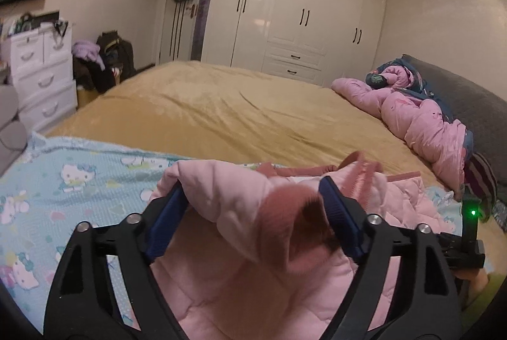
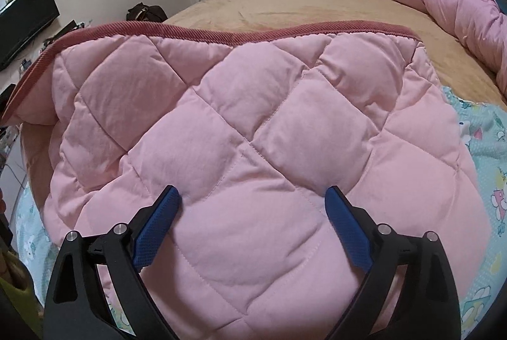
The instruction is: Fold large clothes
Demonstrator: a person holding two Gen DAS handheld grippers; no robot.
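Observation:
A pink quilted jacket (image 2: 253, 118) lies on a light blue cartoon-cat sheet (image 1: 79, 181) at the near side of the bed. Its darker pink ribbed edge (image 2: 221, 34) runs along the far side. In the left wrist view a sleeve with a dark pink ribbed cuff (image 1: 294, 213) lies bunched between the blue pads of my left gripper (image 1: 252, 183). The jaws stand wide and do not clamp it. My right gripper (image 2: 252, 191) is open just above the quilted panel, with nothing gripped between its blue fingers (image 2: 158, 222).
A tan bedspread (image 1: 206, 105) covers the bed beyond the sheet. A crumpled pink duvet (image 1: 421, 124) lies along the dark headboard at right. White wardrobes (image 1: 301, 16) line the far wall, white drawers (image 1: 41, 70) stand at left, and a black part with a green light (image 1: 472, 213) shows at right.

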